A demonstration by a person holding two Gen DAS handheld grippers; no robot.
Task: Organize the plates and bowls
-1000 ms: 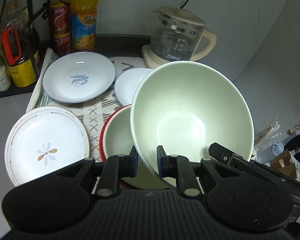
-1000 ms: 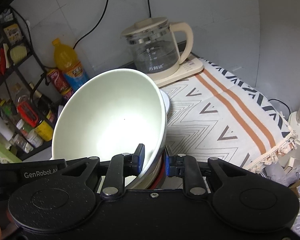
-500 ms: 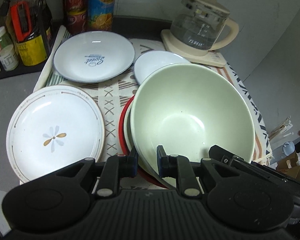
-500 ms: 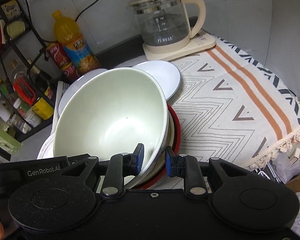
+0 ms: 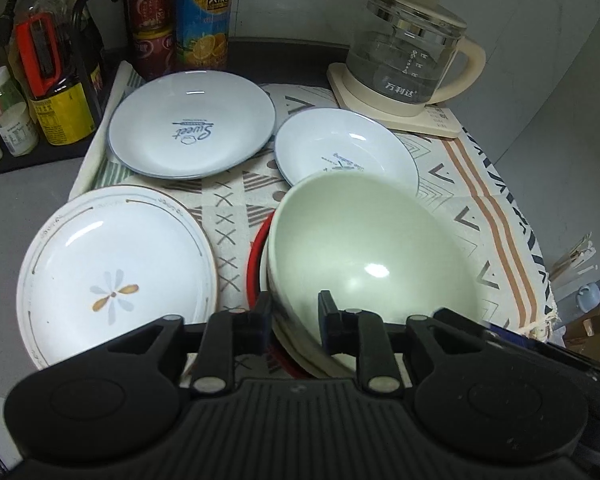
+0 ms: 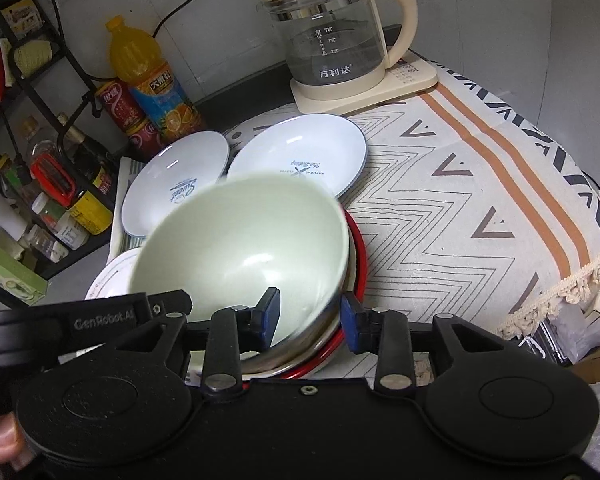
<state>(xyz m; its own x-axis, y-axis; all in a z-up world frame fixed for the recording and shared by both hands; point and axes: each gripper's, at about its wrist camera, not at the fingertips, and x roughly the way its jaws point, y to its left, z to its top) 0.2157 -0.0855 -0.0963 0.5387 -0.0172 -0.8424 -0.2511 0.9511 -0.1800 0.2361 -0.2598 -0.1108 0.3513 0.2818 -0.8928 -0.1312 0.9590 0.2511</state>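
three plates, two nested bowls, one kettle.

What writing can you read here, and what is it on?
"Sweet": big plate.
"The Baking": small plate, tiny print unreadable.
"万利达": kettle.
"大果粒": juice bottle.
"GenRobot.AI": left gripper's body, seen in right view.
Red cans, jars: too blurred.

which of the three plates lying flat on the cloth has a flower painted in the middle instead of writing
The flower plate, nearest the left gripper, on its left side. The large plate and the small plate behind it both carry blue lettering.
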